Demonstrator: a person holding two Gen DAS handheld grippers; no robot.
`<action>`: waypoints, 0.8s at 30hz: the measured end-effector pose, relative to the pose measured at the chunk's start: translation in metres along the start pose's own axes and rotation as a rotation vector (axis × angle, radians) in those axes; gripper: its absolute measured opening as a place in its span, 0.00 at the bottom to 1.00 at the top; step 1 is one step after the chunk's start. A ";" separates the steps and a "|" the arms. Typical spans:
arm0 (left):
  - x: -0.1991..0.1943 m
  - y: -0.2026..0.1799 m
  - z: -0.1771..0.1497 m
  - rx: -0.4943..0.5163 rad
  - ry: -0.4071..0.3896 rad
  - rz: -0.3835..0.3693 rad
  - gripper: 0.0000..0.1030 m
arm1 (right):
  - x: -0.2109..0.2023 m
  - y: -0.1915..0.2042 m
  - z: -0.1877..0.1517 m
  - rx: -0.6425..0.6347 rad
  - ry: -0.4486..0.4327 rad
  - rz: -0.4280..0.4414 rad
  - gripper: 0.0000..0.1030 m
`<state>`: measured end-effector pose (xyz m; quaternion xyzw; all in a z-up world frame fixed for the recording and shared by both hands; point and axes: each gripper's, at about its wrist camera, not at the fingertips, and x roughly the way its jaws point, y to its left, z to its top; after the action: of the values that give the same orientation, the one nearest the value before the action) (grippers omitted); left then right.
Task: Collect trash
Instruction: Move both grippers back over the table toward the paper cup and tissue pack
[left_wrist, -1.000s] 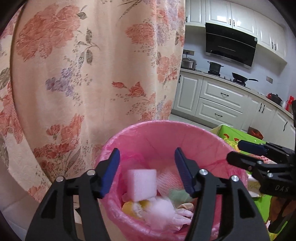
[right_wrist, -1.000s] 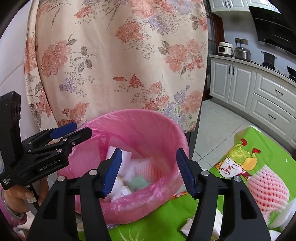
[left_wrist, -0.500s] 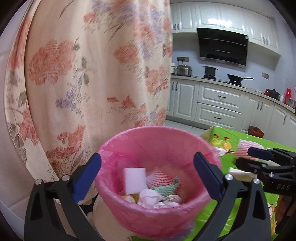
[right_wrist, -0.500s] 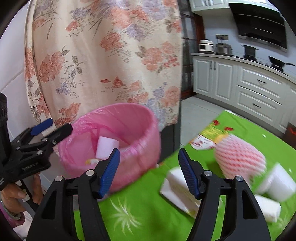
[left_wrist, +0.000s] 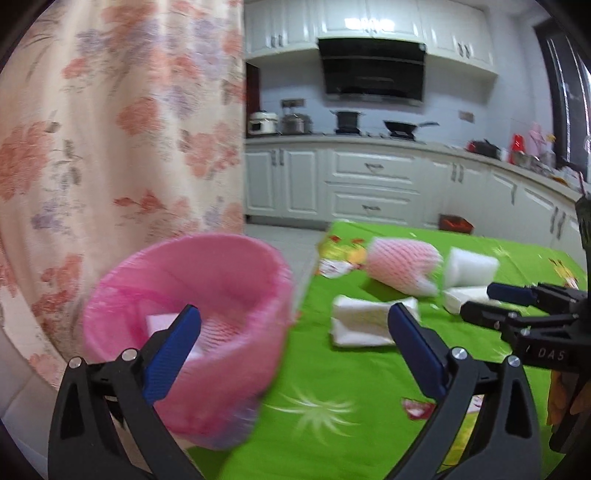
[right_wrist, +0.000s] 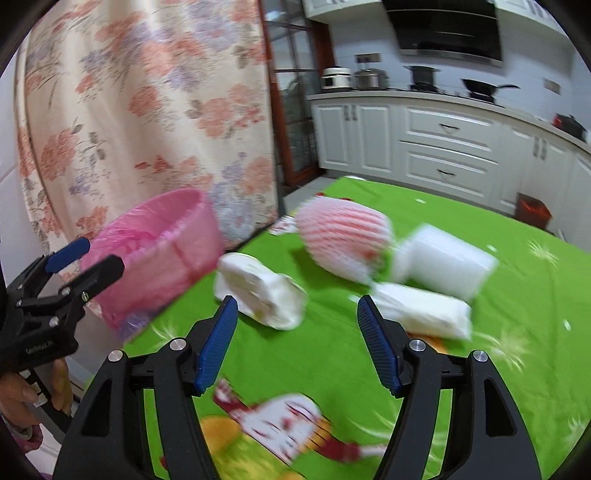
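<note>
swung away from over the pink-lined bin (left_wrist: 184, 325) within the last second, toward the green tablecloth (left_wrist: 332, 387) and the trash left on it; white foam block dropped a moment ago now inside the bin, so next pickup likely. left gripper (left_wrist: 291, 350) gone from half spread to fully apart, empty; right gripper (right_wrist: 297, 345) partly apart, empty, nothing between the pads. inside the bin: white foam block (left_wrist: 162, 321) and pink netting, rest hidden by the rim. on the cloth, largest down: pink foam net sleeve (right_wrist: 343, 240), white foam block (right_wrist: 447, 262) just beside it, two white wrapped packets (right_wrist: 258, 291) nearer the grippers.
</note>
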<state>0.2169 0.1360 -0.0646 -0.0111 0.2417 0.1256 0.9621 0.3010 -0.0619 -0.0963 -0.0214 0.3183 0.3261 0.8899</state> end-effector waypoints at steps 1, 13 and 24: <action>0.003 -0.005 -0.001 0.003 0.012 -0.011 0.95 | -0.003 -0.005 -0.003 0.011 -0.001 -0.012 0.63; 0.041 -0.073 0.002 -0.002 0.055 -0.053 0.95 | -0.029 -0.063 -0.022 0.085 -0.015 -0.124 0.63; 0.084 -0.107 0.009 -0.027 0.098 0.019 0.95 | 0.006 -0.103 -0.008 0.062 0.051 -0.142 0.66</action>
<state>0.3186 0.0530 -0.0999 -0.0279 0.2871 0.1373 0.9476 0.3616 -0.1419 -0.1231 -0.0245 0.3486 0.2515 0.9026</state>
